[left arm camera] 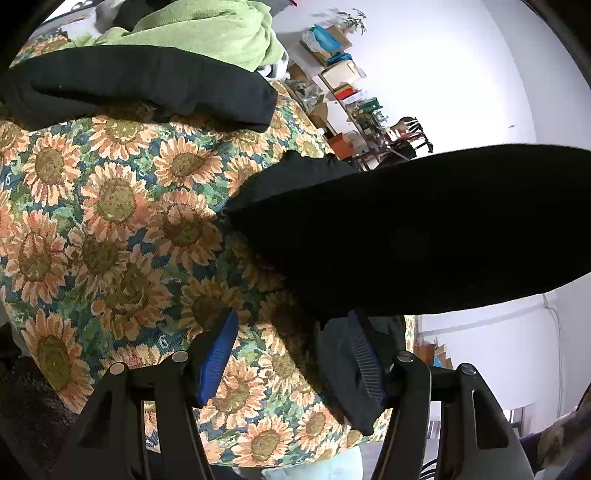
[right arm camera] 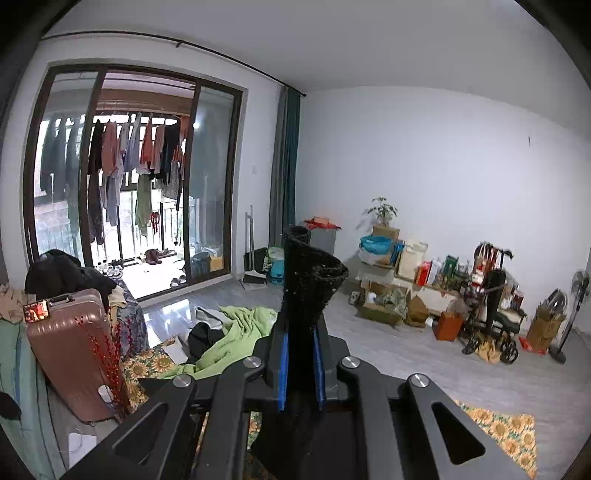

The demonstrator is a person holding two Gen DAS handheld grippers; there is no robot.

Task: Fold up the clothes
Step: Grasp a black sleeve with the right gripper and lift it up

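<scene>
A black garment (left arm camera: 406, 229) is lifted off the sunflower-patterned cloth (left arm camera: 110, 221) and stretches from the middle to the right edge of the left wrist view. My left gripper (left arm camera: 291, 354) is open just below it. A dark fold of the garment hangs against its right finger (left arm camera: 364, 363), and the left blue pad (left arm camera: 218, 358) is bare. My right gripper (right arm camera: 301, 332) is shut on a bunched edge of the black garment (right arm camera: 308, 280), which sticks up between the fingers. A second black piece (left arm camera: 147, 85) lies flat across the far part of the sunflower cloth.
A green garment (left arm camera: 207, 33) is heaped behind the flat black piece, and it shows too as the green garment (right arm camera: 236, 332). A pink suitcase (right arm camera: 66, 354) stands at the left. Boxes and bags (right arm camera: 406, 280) line the far wall, near a glass sliding door (right arm camera: 129, 184).
</scene>
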